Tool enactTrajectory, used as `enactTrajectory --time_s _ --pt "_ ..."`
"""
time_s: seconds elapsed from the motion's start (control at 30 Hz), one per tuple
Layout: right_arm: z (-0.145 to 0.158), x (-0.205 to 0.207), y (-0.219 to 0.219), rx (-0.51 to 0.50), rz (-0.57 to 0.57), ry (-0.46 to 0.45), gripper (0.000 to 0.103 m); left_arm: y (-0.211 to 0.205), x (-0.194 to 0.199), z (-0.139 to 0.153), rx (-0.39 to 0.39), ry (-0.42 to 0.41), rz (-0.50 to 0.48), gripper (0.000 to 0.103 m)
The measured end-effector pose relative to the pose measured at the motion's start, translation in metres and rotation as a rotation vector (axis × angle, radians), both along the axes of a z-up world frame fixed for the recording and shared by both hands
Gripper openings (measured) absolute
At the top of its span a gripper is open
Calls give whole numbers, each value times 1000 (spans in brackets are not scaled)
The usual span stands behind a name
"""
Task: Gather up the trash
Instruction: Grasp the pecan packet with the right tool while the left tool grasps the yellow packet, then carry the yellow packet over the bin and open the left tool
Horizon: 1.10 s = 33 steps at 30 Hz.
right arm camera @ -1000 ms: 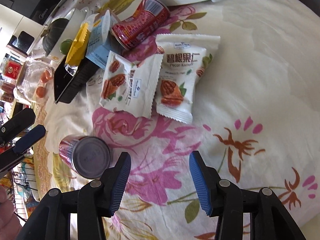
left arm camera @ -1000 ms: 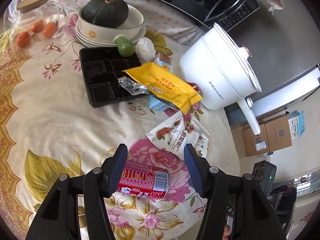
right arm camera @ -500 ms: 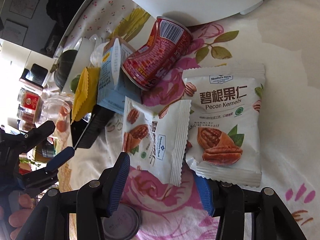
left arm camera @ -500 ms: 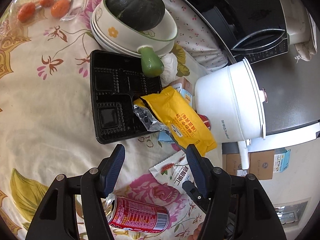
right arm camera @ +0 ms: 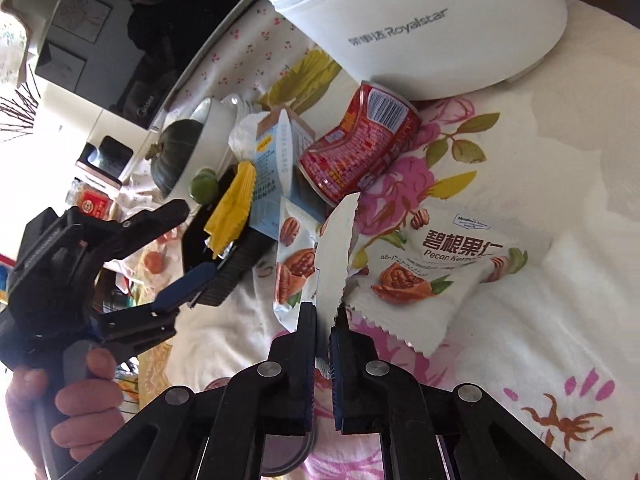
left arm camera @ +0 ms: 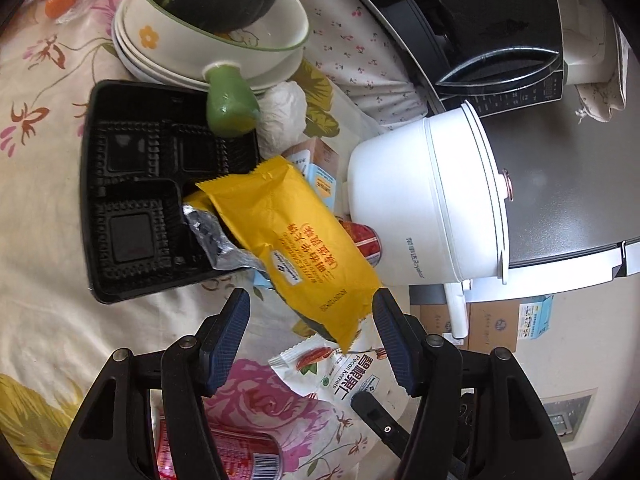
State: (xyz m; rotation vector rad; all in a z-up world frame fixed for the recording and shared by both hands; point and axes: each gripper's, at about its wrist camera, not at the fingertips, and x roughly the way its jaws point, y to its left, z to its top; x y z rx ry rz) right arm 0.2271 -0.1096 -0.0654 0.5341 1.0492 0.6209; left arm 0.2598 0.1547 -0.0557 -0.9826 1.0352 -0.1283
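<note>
right tongs [right arm camera: 323, 316]: jaws just closed, pinching edge of a pecan packet [right arm camera: 316, 256] on the bench [right arm camera: 560, 320] | left tongs [left arm camera: 312, 336]: wide open, empty, over yellow wrapper [left arm camera: 296, 240] | risk: thin edge grip may slip; packet seems to overlap its twin, could drag it

Each gripper is made of black plastic. The right gripper [right arm camera: 323, 312] has two thick black arms with round silver screws, and its fingers [right arm camera: 307, 344] have dark blue ridged pads. The left gripper [left arm camera: 312, 336] looks the same, with bumpy blue pads [left arm camera: 228, 336] and shiny screws.
</note>
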Motion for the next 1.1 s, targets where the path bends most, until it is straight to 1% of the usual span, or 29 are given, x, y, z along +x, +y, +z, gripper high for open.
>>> enactTrajectory --time_s 0.07,0.13,0.17,0.23,0.27,0.3,0.33,0.37,0.4,0.53,0.63,0.7,0.8,0.87,0.97,1.1 --pt "5 -2 -8 13 -3 4 6 -12 6 -2 -7 7 -23 66" --pt "8 -3 -15 10 -13 7 6 -20 12 -6 12 29 -28 66" --pt "8 -4 -19 10 -20 10 6 -22 14 -11 9 43 -18 66" --pt "7 -4 -25 17 -29 29 6 -22 17 -19 -28 61 18 65" --pt "7 -3 -27 18 -31 37 6 -21 18 -22 -46 62 39 62" --pt "7 -4 -30 16 -29 40 6 -20 18 -22 -55 49 60 52" --pt "8 -5 -31 11 -29 39 6 -20 19 -19 -44 34 64 42" --pt "10 -6 -33 5 -29 39 6 -21 19 -15 -16 29 61 25" --pt "11 -10 -36 2 -30 40 6 -21 20 -13 -4 22 54 19" --pt "19 -20 -52 1 -46 32 6 -18 12 -2 -19 -6 58 16" --pt "31 -29 -66 10 -66 14 6 -12 1 13 -32 -44 64 15" --pt "41 -37 -73 9 -78 -8 6 -13 -7 27 3 -71 50 15" --pt "55 -50 -85 12 -89 -35 6 -26 -19 46 54 -122 -11 15" --pt "63 -60 -93 -2 -99 -52 6 -41 -31 53 80 -146 -67 15" --pt "71 -73 -107 -48 -128 -63 7 -74 -51 56 105 -167 -186 15" --pt "67 -89 -135 -89 -181 -16 7 -135 -84 50 104 -170 -373 15"
